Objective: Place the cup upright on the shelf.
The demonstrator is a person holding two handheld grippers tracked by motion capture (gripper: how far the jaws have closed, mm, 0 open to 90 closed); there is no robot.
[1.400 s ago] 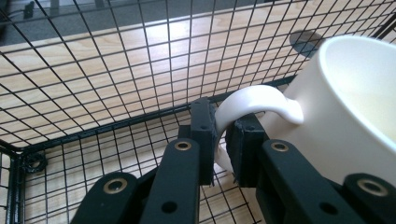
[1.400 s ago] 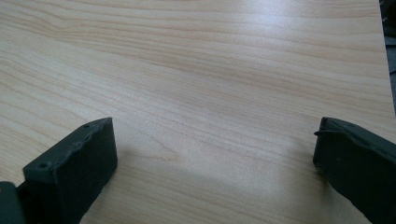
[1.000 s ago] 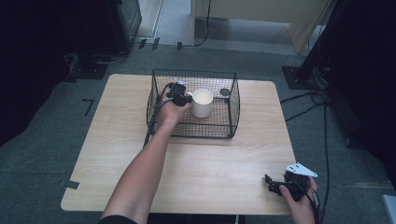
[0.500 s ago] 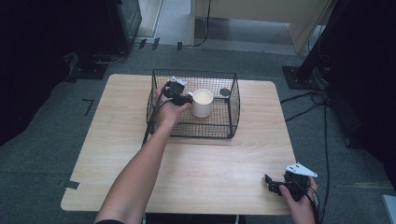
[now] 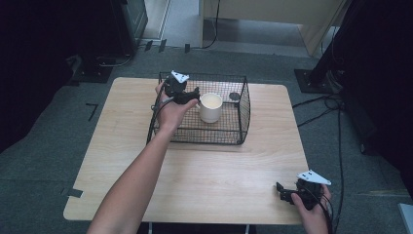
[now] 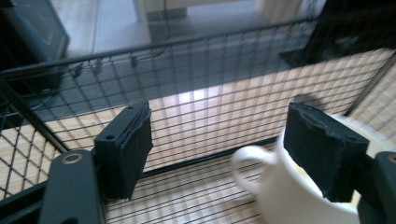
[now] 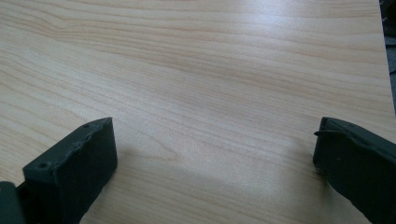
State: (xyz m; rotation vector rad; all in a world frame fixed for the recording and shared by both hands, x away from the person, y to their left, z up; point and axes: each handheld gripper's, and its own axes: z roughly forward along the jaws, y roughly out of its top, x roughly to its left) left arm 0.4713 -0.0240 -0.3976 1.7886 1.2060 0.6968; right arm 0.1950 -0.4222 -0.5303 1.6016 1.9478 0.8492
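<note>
Wood-grain table (image 5: 204,170) on grey carpet (image 5: 44,161)

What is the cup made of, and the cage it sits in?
The cup looks like glazed ceramic: smooth, cream-white, slightly shiny, with a thick handle. The cage seems to be thin metal wire with a black coating, woven in a fine grid.

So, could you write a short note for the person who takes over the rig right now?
Left gripper: open, inside the wire basket, jaws on either side of the handle of the white mug, not closed on it.
Right gripper: open, holds nothing, low over the table near its right front corner.
Mug: upright on the basket floor.
Done: left gripper has reached the mug.
Left: probably close on the mug and lift it out.
</note>
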